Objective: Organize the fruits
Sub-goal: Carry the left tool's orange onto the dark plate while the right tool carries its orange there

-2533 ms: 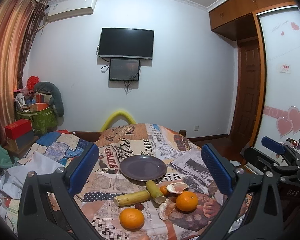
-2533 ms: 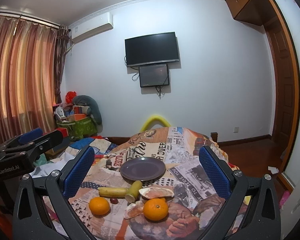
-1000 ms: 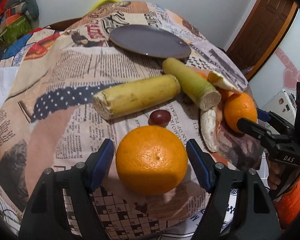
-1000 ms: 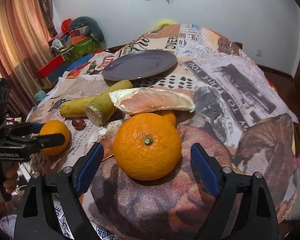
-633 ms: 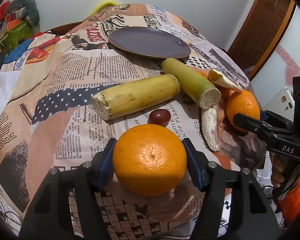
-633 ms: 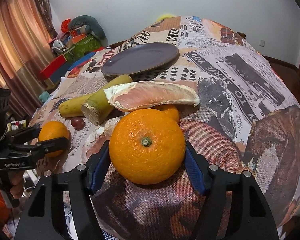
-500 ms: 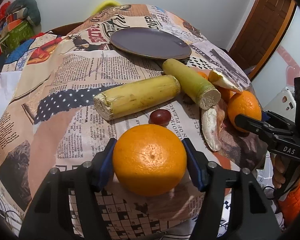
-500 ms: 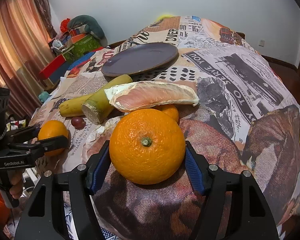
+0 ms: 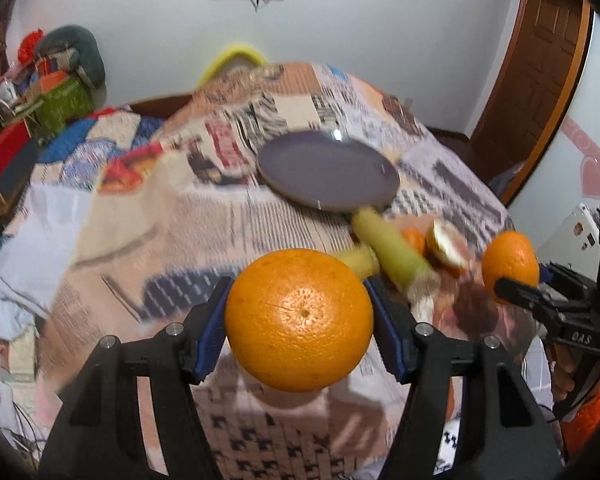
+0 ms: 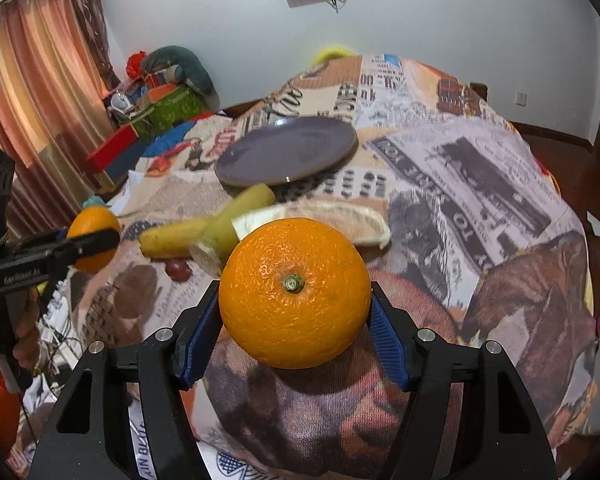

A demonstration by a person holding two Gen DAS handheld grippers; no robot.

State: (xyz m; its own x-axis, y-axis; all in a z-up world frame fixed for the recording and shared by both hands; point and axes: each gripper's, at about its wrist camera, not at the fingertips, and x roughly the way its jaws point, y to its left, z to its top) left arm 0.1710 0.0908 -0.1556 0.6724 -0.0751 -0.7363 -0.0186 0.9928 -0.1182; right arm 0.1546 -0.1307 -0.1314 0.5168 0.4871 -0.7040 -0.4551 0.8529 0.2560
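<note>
— What's the left gripper [image 9: 299,322] got?

— An orange [image 9: 298,321], low in the middle of its frame. Both blue pads [image 9: 211,330] press its sides, so the jaws are closed about as wide as the fruit. It looks raised off the counter [image 9: 148,216], though the blur makes that hard to judge.

— And the right gripper [image 10: 295,312]?

— Same story: clamped on a second orange [image 10: 295,293], stem end facing the camera, pads tight against both flanks. That fruit fills the lower centre of the right view. From the left camera you can spot it at the right edge, pinched in the dark fingers.

— Where's the plate [image 10: 288,150]?

— Upper middle of both frames, purple, nothing on it, lying on the newsprint cloth well beyond both oranges.

— Anything between them?

— Two cane pieces [image 10: 208,228] lying crossed just in front of the plate, a pomelo wedge [image 10: 324,220] beside them, and a small dark red fruit [image 10: 178,269] near the yellower piece. In the left view a little orange fruit [image 9: 414,239] sits next to the peel [image 9: 446,244], right of centre.

— The other hand visible?

— Yes, at the left edge of the right view, the left gripper with its orange.
</note>
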